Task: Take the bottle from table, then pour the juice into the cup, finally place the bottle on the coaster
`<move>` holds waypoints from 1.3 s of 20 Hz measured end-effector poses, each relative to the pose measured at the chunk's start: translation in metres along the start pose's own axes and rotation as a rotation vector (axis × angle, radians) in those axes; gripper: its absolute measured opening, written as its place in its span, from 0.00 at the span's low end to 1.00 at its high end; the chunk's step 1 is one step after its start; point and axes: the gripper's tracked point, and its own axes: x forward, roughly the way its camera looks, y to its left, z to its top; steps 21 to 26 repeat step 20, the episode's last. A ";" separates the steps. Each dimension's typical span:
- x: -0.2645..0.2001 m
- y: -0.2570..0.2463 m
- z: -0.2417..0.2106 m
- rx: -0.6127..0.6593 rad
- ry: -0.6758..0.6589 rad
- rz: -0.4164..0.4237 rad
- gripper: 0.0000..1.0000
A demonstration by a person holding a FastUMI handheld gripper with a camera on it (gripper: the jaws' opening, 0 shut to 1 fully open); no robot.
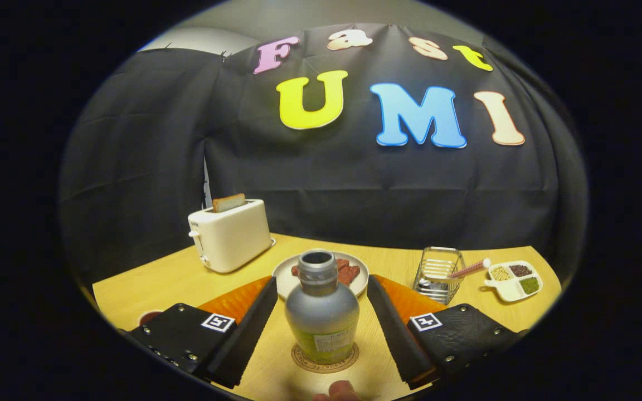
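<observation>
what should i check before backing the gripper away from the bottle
1. Bottle on coaster: ok, it stands on the round coaster.
2. Bottle upright: ok.
3. Fingers clear of the bottle: ok, gaps show on both sides; gripper open.
4. Cap: not ok, the mouth is open, so a knock could spill.
5. Juice in cup: cannot tell.
6. Plate just beyond the bottle: ok, apart from it.

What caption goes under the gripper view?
Open gripper straddles the bottle standing upright on its coaster.
</observation>
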 end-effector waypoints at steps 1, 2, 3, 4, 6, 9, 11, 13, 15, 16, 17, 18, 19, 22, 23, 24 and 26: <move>-0.011 -0.004 0.025 0.005 -0.040 -0.022 0.99; -0.024 -0.011 0.048 0.012 -0.072 -0.065 0.99; -0.037 -0.021 0.072 0.015 -0.097 -0.106 0.99; -0.051 -0.027 0.100 0.019 -0.140 -0.129 0.99; -0.079 -0.044 0.150 0.015 -0.201 -0.182 0.99; -0.114 -0.070 0.201 0.015 -0.209 -0.252 0.98; -0.134 -0.084 0.220 0.020 -0.195 -0.288 0.99; -0.153 -0.098 0.238 0.013 -0.207 -0.323 0.99; -0.169 -0.109 0.252 -0.002 -0.224 -0.348 0.99; -0.174 -0.112 0.256 -0.009 -0.230 -0.354 0.99; -0.178 -0.116 0.257 -0.013 -0.227 -0.362 0.99; -0.182 -0.118 0.258 -0.009 -0.225 -0.366 0.99; -0.185 -0.121 0.259 -0.007 -0.224 -0.370 0.99; -0.187 -0.123 0.262 -0.011 -0.228 -0.376 0.99; -0.187 -0.123 0.262 -0.011 -0.228 -0.376 0.99; -0.187 -0.123 0.262 -0.011 -0.228 -0.376 0.99; -0.187 -0.123 0.262 -0.011 -0.228 -0.376 0.99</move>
